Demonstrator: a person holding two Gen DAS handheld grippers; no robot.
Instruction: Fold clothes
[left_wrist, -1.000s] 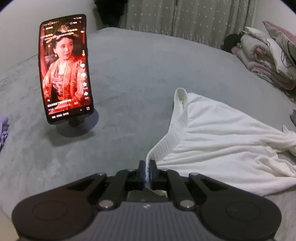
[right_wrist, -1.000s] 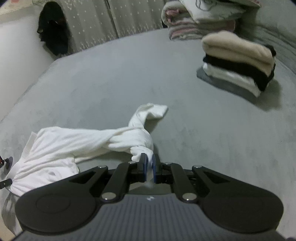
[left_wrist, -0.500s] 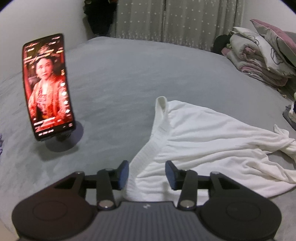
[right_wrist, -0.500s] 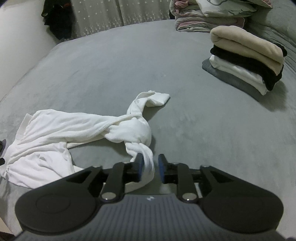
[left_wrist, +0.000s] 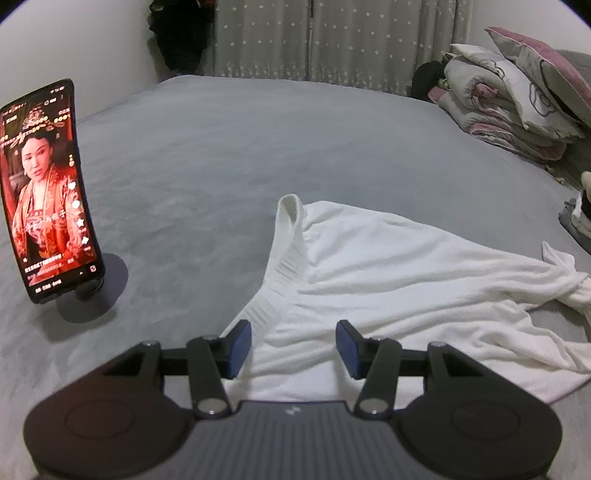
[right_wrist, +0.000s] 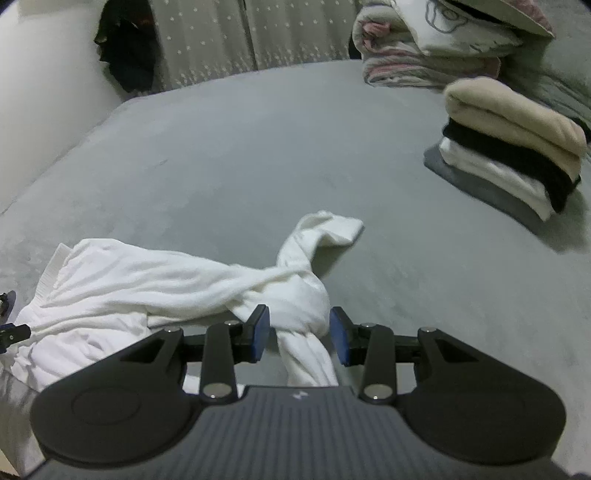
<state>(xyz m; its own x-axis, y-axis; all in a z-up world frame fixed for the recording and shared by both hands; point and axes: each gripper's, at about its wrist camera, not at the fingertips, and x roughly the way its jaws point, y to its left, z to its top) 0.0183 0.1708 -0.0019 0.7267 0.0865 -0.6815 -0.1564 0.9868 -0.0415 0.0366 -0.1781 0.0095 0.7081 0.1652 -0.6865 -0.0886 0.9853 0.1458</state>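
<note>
A white garment lies crumpled on the grey bed, ribbed hem toward the left wrist view. My left gripper hangs just over that hem; its jaws are opening, the cloth lies under and between them, and the pads do not press it. In the right wrist view the same garment ends in a twisted sleeve. My right gripper straddles the twist, its jaws opening with gaps on both sides of the cloth.
A phone on a round stand plays a video at the left. A stack of folded clothes sits at the right. Rolled bedding and pillows lie at the far right, curtains behind.
Both grippers were shut on the white cloth and have since opened off it. The left one has drawn back a little, and the phone has slid leftward in its view.
</note>
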